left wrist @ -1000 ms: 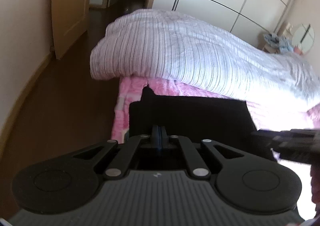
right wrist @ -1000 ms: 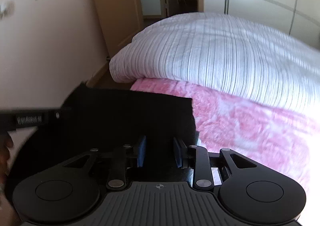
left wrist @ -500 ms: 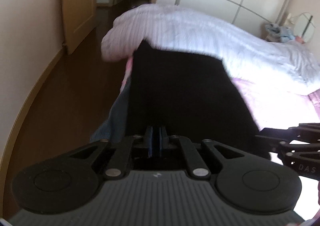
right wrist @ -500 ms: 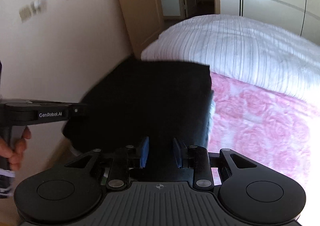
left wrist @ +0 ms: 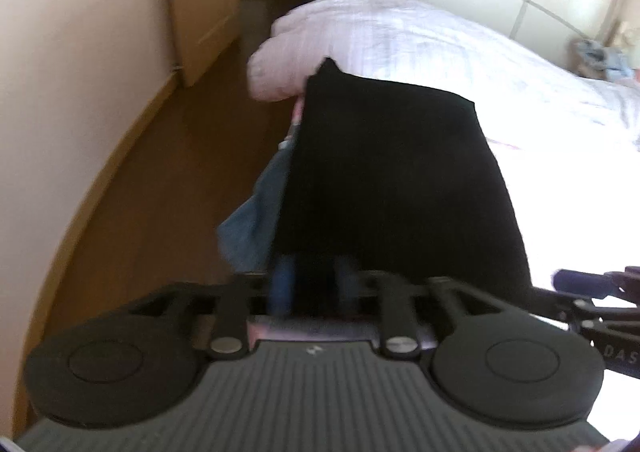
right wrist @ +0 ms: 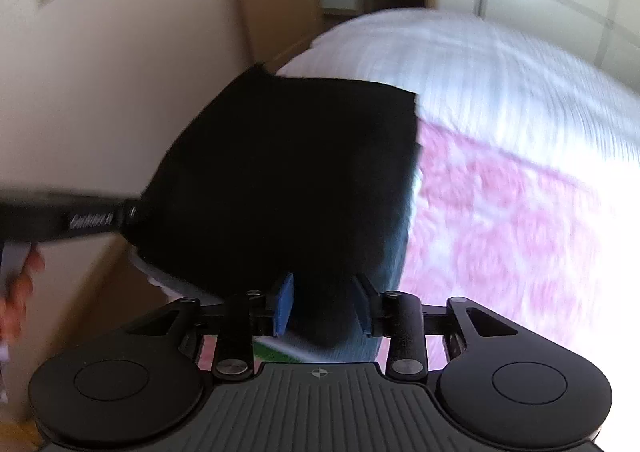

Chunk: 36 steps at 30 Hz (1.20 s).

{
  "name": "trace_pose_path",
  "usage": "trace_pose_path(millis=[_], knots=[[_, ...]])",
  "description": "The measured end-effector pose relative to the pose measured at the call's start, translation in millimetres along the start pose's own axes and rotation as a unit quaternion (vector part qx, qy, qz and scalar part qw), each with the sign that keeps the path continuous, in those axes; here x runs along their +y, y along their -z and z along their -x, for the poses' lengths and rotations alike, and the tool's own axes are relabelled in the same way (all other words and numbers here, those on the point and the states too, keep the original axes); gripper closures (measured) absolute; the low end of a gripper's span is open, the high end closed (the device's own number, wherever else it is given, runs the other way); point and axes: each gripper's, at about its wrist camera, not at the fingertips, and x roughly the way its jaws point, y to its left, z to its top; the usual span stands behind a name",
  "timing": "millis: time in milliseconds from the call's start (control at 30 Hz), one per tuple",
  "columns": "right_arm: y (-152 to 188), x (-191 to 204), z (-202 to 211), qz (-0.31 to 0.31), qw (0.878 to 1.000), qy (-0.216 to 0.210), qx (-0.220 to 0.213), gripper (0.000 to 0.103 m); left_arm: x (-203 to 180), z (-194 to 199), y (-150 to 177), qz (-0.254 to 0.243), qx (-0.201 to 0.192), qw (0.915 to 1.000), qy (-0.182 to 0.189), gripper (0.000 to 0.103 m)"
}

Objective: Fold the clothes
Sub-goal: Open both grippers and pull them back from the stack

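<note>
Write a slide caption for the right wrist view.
Right tongs opening around folded black cloth at the pink bed edge.

Both grippers are angled downward. The left gripper and right gripper are being opened, dark cloth between the jaws.

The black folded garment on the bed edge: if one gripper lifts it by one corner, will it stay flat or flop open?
The black folded garment probably flops: it is soft cloth, and its near edge sags between the left gripper jaws, which are opening. It likely unfolds, since nothing pins the layers. It may slide off the blue garment underneath.
</note>
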Motion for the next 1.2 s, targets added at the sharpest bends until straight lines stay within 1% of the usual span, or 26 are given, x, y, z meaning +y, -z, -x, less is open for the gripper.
trace_pose_path(millis=[33,133,233,333,400,467,533,567,600,633,767,800,867,900,967,1100,1200], knots=[[2.1,-3.2,7.6,-0.009,1.0,-0.002,0.001,0.048,-3.7,13.1,3.5,0.002,-0.004,1.0,-0.005,0.059],[13.0,-8.6,31.7,-0.019,1.0,0.001,0.002,0.039,-14.2,45.9,15.0,0.009,0.0,0.9999,-0.012,0.055],[23.5,-12.5,53.7,-0.024,1.0,0.005,0.003,0.037,-29.2,75.8,28.1,0.005,0.003,0.9996,-0.029,0.054],[27.0,-13.4,73.3,-0.014,1.0,0.004,0.005,0.036,-44.8,103.0,39.0,0.007,-0.004,0.9984,-0.056,0.053],[28.5,-14.9,86.6,-0.002,1.0,0.003,0.003,0.036,-54.8,120.4,45.6,0.019,-0.02,0.9971,-0.071,0.05],[29.0,-17.6,100.4,0.017,1.0,0.001,-0.007,0.036,-65.1,138.2,52.2,0.035,-0.04,0.9947,-0.088,0.041],[29.6,-20.4,114.1,0.036,0.999,-0.001,-0.016,0.036,-76.4,157.1,58.6,0.066,-0.078,0.9879,-0.117,0.039],[29.3,-22.2,121.5,0.046,0.999,-0.005,-0.022,0.036,-82.4,166.6,61.6,0.083,-0.097,0.983,-0.132,0.039],[30.4,-24.6,130.6,0.057,0.998,-0.011,-0.029,0.036,-88.3,175.5,64.0,0.098,-0.111,0.9785,-0.143,0.039],[31.8,-28.3,139.6,0.065,0.997,-0.014,-0.036,0.036,-94.4,183.2,65.2,0.109,-0.117,0.9765,-0.144,0.039],[34.0,-51.2,172.9,0.085,0.995,-0.024,-0.049,0.036,-124.6,207.3,63.2,0.141,-0.1,0.9763,-0.13,0.04],[36.1,-58.1,183.6,0.086,0.995,-0.026,-0.048,0.036,-134.6,211.9,62.5,0.14,-0.097,0.9762,-0.134,0.04],[33.8,-74.9,192.3,0.087,0.994,-0.037,-0.048,0.036,-154.9,220.8,63.1,0.138,-0.095,0.974,-0.152,0.04],[33.2,-82.8,196.2,0.089,0.994,-0.044,-0.049,0.036,-165.0,224.3,64.5,0.143,-0.094,0.9719,-0.161,0.04],[31.6,-97.5,202.7,0.095,0.993,-0.055,-0.048,0.036,-182.3,230.5,69.5,0.159,-0.091,0.9685,-0.169,0.04],[32.3,-121.5,208.9,0.12,0.989,-0.074,-0.034,0.036,-216.5,241.2,81.2,0.18,-0.078,0.9623,-0.188,0.04],[40.6,-136.0,218.4,0.135,0.987,-0.088,-0.021,0.036,-241.5,246.3,89.3,0.195,-0.072,0.957,-0.202,0.04]])
